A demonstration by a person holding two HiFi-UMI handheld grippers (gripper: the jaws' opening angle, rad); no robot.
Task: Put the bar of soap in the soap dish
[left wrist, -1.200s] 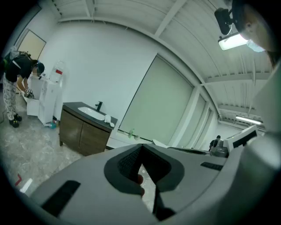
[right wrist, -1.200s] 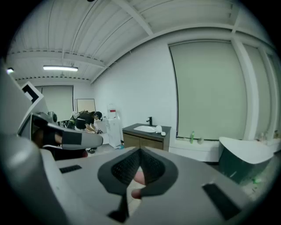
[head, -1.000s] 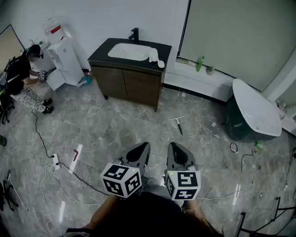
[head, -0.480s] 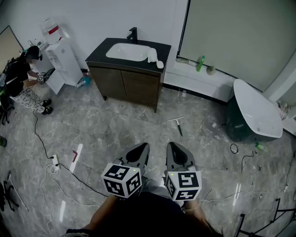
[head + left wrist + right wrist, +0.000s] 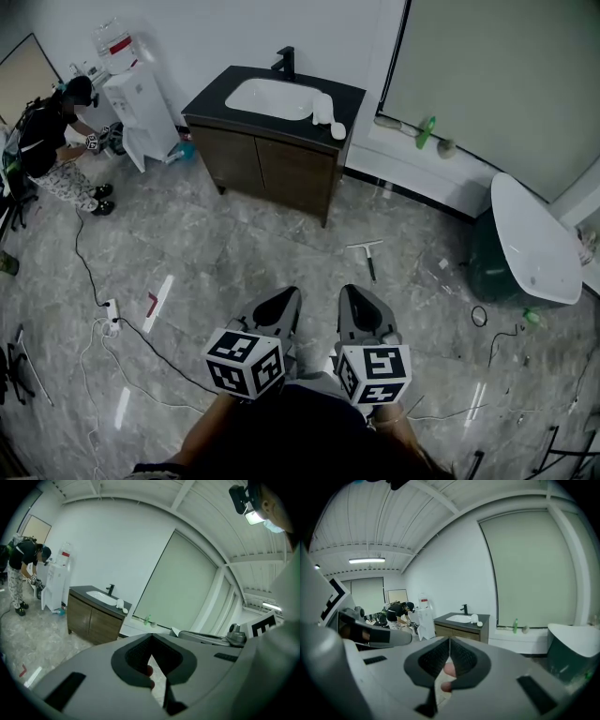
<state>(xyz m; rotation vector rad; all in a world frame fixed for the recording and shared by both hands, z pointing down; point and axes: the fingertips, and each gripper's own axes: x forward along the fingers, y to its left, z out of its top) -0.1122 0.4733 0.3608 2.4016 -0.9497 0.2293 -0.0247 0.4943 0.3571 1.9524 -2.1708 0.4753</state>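
Observation:
A dark vanity (image 5: 267,155) with a white basin (image 5: 272,97) and black faucet (image 5: 286,58) stands far ahead against the wall. Two small white things (image 5: 328,114) sit on its right end; I cannot tell soap from dish at this distance. The same white things (image 5: 474,618) show small in the right gripper view. My left gripper (image 5: 291,294) and right gripper (image 5: 349,292) are held side by side low in the head view, well short of the vanity. Both are shut with nothing between the jaws. Each gripper's own view, left (image 5: 151,634) and right (image 5: 449,639), shows its tips meeting.
A squeegee (image 5: 367,253) lies on the marble floor between me and the vanity. A power strip (image 5: 110,314) and cables lie at the left. A white tub (image 5: 534,248) stands at the right. A person (image 5: 52,145) bends by a water dispenser (image 5: 141,103) at the far left.
The vanity and floor have slid in the head view as I move across the room toward them. Both grippers stay shut and side by side.

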